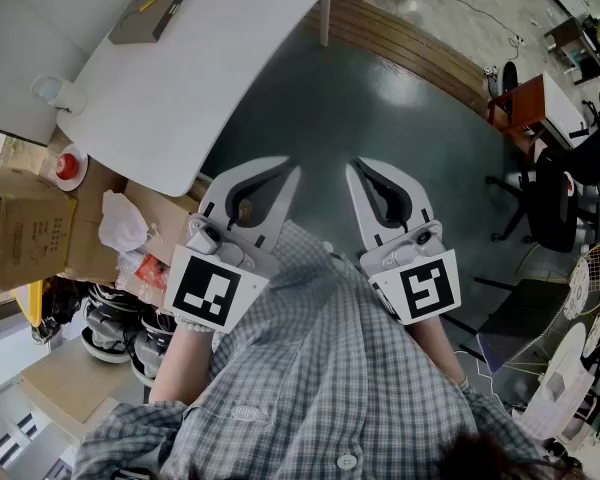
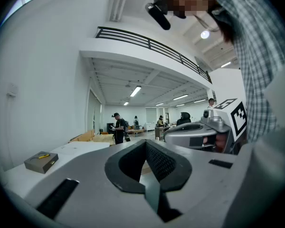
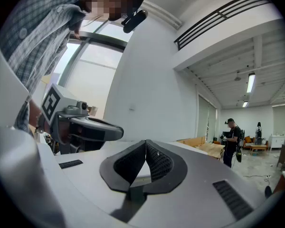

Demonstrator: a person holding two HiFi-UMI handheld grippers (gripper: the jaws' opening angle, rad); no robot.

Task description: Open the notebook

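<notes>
1. Left gripper (image 1: 292,172) is held level in front of the person's checked shirt (image 1: 310,368); jaws clenched together, nothing between them
2. Right gripper (image 1: 352,166) is just beside it, also level; jaws pressed together, empty
3. Notebook (image 1: 150,13) lies closed on the white table (image 1: 230,48) with a yellow pen (image 1: 152,0) on its cover, well apart from both grippers, ahead and to their left
4. Cardboard boxes (image 1: 30,228) sit by the table's near edge

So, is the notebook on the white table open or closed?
Closed: the notebook lies flat on the white table, its cover shut, with a yellow pen resting on top.
</notes>
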